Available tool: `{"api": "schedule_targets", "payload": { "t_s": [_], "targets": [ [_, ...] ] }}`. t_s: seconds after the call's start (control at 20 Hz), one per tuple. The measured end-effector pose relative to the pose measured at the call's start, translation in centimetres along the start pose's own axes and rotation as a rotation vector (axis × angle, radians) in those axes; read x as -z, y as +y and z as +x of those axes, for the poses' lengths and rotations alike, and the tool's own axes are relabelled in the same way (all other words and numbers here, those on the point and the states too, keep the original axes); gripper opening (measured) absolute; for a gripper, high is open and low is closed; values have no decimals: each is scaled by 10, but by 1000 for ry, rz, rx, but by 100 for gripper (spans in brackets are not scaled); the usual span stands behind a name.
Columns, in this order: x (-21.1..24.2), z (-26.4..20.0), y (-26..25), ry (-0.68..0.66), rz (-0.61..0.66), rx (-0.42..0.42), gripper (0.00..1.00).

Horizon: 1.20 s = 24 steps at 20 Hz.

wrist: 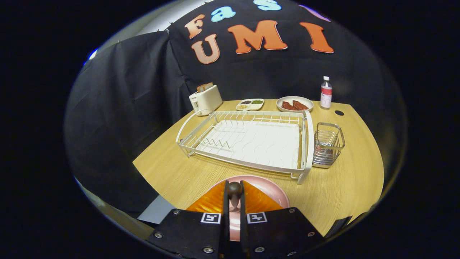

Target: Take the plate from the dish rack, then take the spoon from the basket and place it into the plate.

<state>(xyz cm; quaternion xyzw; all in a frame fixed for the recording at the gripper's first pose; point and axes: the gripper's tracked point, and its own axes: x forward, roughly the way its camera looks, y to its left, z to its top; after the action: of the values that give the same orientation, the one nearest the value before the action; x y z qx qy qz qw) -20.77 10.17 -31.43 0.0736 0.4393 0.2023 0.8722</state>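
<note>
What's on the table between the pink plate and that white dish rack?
Nothing: in the gripper view, bare wood separates the plate from the rack. The gripper hangs over the plate, jaws shut on the spoon.

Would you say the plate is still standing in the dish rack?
No, the pink plate lies on the table in front of the rack, under the gripper, which is shut on the spoon.

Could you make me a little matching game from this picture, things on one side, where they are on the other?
Things:
1. spoon
2. pink plate
3. toaster
4. wire basket

Places:
A. beside the dish rack's end
B. between the gripper's fingers
C. under the fingers, in front of the rack
D. beyond the rack, by the cloth wall

Pairs: 1-B, 2-C, 3-D, 4-A
</note>
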Motion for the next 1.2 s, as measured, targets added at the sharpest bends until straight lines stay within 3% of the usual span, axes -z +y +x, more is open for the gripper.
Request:
{"api": "schedule_targets", "payload": {
  "t_s": [0.2, 0.6, 0.85, 0.95, 1.2],
  "targets": [
    [24, -10, -20, 65, 31, 70, 16],
    [33, -1, -48, 90, 95, 195, 36],
    [23, 2, -68, 81, 72, 308, 66],
    [16, 0, -75, 68, 66, 348, 73],
    [-6, -4, -84, 30, 38, 405, 80]
  ]
}}
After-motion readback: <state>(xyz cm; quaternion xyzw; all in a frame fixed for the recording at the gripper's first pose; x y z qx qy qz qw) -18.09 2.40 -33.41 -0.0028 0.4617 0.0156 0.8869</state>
